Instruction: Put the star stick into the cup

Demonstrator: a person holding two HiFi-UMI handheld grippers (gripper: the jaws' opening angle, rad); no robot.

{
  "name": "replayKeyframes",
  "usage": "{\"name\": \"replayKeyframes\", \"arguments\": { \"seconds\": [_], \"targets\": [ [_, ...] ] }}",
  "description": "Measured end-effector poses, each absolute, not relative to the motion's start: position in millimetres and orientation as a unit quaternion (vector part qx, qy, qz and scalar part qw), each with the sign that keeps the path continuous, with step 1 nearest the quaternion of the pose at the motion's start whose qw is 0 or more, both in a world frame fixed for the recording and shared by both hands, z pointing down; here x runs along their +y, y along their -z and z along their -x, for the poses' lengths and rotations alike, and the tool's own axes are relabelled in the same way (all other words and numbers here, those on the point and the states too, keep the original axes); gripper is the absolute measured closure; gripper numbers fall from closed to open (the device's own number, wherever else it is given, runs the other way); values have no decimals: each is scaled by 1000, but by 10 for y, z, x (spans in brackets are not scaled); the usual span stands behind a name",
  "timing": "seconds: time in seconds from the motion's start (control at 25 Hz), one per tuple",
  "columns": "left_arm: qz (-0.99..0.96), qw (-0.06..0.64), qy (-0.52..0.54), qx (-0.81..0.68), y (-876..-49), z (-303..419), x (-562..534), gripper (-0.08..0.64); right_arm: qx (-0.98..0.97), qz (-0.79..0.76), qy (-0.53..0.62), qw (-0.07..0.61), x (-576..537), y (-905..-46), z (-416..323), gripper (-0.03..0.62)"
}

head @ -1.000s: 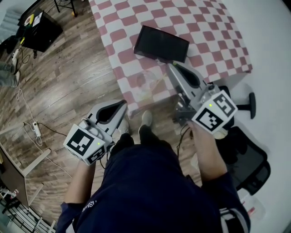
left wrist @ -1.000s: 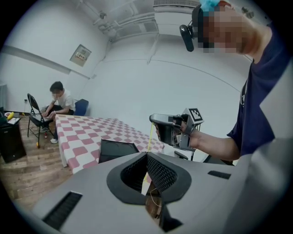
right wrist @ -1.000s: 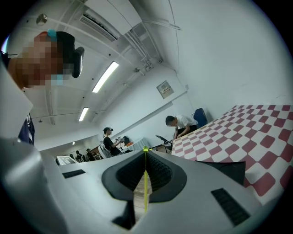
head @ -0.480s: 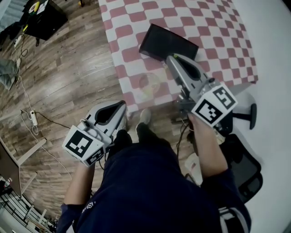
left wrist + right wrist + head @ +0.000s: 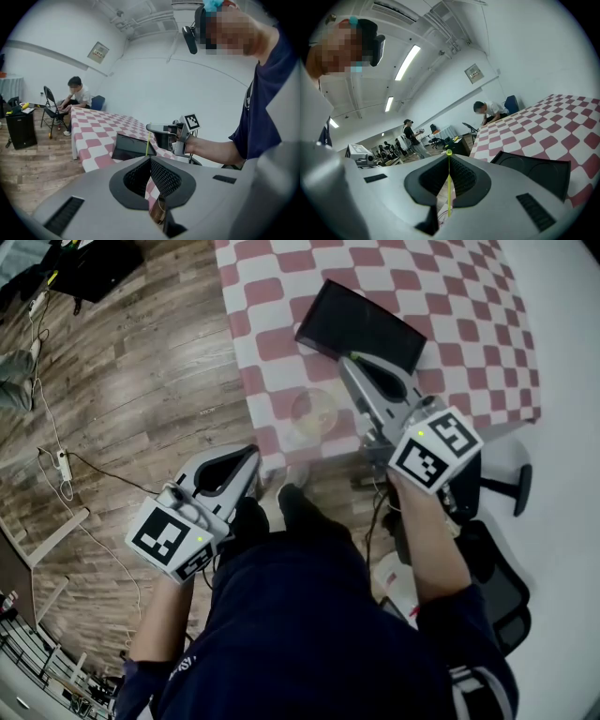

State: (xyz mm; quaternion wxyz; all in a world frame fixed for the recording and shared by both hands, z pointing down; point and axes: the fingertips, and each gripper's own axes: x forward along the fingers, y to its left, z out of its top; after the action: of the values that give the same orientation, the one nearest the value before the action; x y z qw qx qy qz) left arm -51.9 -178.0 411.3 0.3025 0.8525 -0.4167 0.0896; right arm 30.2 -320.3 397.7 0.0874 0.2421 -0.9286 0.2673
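A thin yellow-green star stick (image 5: 449, 185) lies clamped between the pads of my right gripper (image 5: 449, 157), its small round end at the tip. From the left gripper view the stick (image 5: 147, 143) hangs down from the right gripper (image 5: 161, 131) over the table edge. The clear cup (image 5: 314, 414) stands near the front edge of the checkered table (image 5: 281, 296), just left of and below the right gripper (image 5: 348, 361). My left gripper (image 5: 249, 456) is shut and holds nothing, low and off the table's front left corner.
A black tray (image 5: 361, 326) lies on the table just beyond the right gripper. An office chair (image 5: 497, 486) is at the right, and cables (image 5: 62, 465) run on the wooden floor at the left. A person (image 5: 75, 96) sits at the table's far end.
The right gripper with the stick has moved forward over the table edge, closer to the black tray and beside the cup. The left gripper has barely moved.
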Motion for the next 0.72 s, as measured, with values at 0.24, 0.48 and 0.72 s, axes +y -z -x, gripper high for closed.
{"name": "replayKeyframes", "arguments": {
  "seconds": [0.24, 0.48, 0.72],
  "targets": [
    [-846, 313, -89, -421, -4230, 559, -1759, 529, -927, -233, -273, 105, -3205, -4205, -224, 572],
    [-841, 322, -88, -425, -4294, 605, -1732, 529, -925, -232, -279, 112, -3247, -4332, -173, 572],
    [-839, 328, -90, -425, -4369, 629, -1719, 529, -922, -236, -285, 113, -3318, -4438, -159, 572]
  ]
}}
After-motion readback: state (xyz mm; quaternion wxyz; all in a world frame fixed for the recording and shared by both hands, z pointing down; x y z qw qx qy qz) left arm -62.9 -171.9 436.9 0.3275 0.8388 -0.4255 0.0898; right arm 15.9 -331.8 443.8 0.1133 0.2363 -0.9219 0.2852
